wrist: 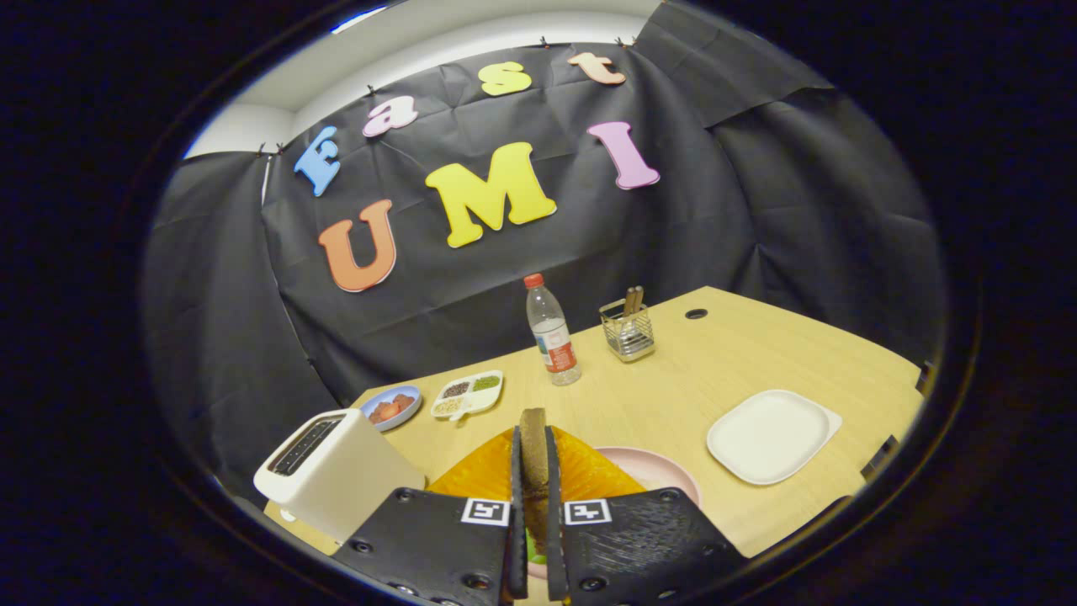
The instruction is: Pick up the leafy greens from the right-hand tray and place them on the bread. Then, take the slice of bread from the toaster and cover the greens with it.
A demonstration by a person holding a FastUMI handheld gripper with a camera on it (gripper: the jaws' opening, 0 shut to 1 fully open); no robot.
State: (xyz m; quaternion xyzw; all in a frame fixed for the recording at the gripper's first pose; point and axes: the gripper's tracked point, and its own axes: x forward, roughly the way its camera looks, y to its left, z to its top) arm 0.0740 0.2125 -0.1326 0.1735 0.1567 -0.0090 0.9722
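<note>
My gripper is shut on a brown slice of bread, held upright and edge-on between both fingers. Below the fingers lie an orange mat and a pink plate. A sliver of leafy greens shows low down in the gap between the fingers; whatever lies under it is hidden. The white toaster stands just to the left of the fingers, its slots facing up. To the right, the white tray lies bare on the wooden table.
Beyond the fingers stand a water bottle and a wire utensil holder. Behind the toaster sit a blue dish of red pieces and a divided white dish of seeds. A cable hole marks the far table edge.
</note>
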